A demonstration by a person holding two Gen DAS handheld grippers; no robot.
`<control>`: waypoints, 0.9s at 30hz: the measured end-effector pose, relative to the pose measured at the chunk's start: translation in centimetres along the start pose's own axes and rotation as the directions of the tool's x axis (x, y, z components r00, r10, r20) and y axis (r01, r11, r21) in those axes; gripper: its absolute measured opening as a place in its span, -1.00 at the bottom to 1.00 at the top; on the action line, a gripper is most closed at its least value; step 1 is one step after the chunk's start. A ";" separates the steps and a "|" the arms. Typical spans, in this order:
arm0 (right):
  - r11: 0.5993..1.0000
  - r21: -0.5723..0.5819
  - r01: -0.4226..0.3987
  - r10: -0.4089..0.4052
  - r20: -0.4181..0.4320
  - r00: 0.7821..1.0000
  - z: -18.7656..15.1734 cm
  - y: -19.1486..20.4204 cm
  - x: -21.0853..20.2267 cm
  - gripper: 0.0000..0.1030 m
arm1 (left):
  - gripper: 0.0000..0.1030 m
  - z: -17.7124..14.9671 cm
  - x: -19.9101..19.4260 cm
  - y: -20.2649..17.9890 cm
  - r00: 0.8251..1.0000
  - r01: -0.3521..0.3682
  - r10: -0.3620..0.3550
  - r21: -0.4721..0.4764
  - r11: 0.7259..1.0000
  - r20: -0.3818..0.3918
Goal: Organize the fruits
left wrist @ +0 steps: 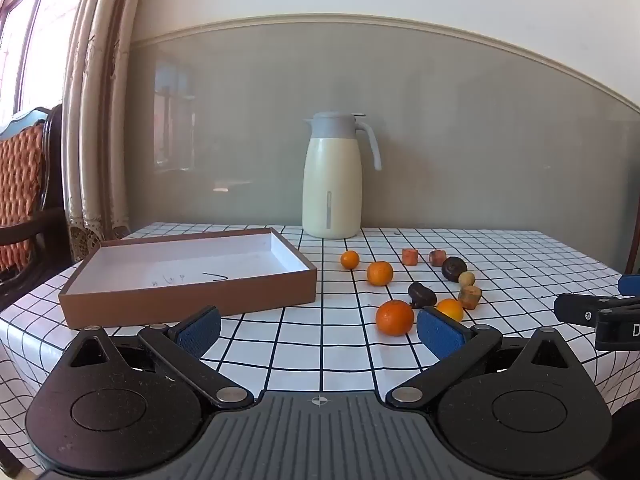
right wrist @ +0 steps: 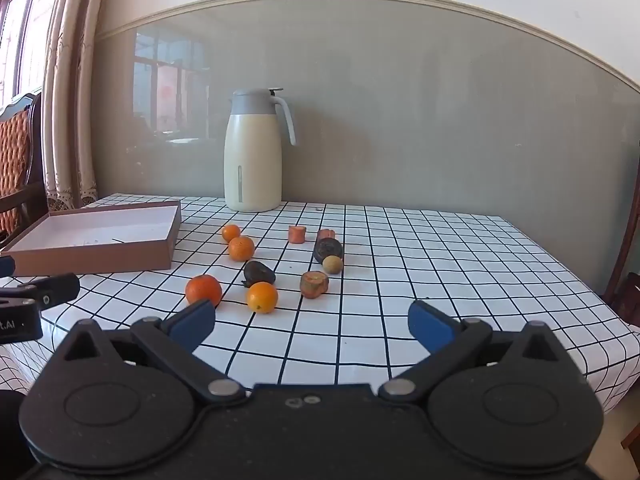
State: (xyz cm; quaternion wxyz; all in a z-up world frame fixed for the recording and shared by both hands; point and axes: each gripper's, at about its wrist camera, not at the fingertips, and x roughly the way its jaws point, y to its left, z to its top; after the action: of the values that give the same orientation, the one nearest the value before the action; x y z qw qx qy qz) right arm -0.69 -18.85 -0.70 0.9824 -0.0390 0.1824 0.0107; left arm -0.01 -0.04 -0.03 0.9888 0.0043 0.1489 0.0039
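Note:
Several fruits lie loose on the checked tablecloth: oranges, the nearest one (left wrist: 394,317) (right wrist: 203,289) by my left gripper's right finger, two dark fruits (left wrist: 421,295) (right wrist: 259,273), orange-brown chunks (left wrist: 469,297) (right wrist: 314,283) and a small yellowish fruit (right wrist: 332,264). An open brown box with a white inside (left wrist: 188,300) (right wrist: 92,256) stands left of them, with no fruit in it. My left gripper (left wrist: 319,330) is open and empty above the table's front edge. My right gripper (right wrist: 311,322) is open and empty, in front of the fruits.
A cream thermos jug (left wrist: 332,178) (right wrist: 253,152) stands at the back by the grey wall. A chair (left wrist: 24,200) and curtain are at the left. Each gripper shows at the other view's edge: the right one (left wrist: 600,314), the left one (right wrist: 36,292).

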 end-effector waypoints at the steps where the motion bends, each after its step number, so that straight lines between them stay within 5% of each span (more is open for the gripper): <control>1: 1.000 0.002 -0.001 0.001 -0.001 1.000 0.0 0.0 0.0 0.89 | 1.00 0.0 0.0 0.0 1.000 0.000 0.000 -0.004 1.000 0.000; 27: 1.000 0.004 0.003 -0.003 0.005 1.000 -0.1 0.0 0.1 0.89 | 1.00 0.1 -0.1 0.2 1.000 0.000 0.000 -0.029 1.000 0.006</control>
State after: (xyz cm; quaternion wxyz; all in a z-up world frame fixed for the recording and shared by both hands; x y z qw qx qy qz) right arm -0.62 -18.84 -0.80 0.9830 -0.0375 0.1797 0.0089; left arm -0.10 0.17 0.07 0.9892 -0.0103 0.1458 0.0061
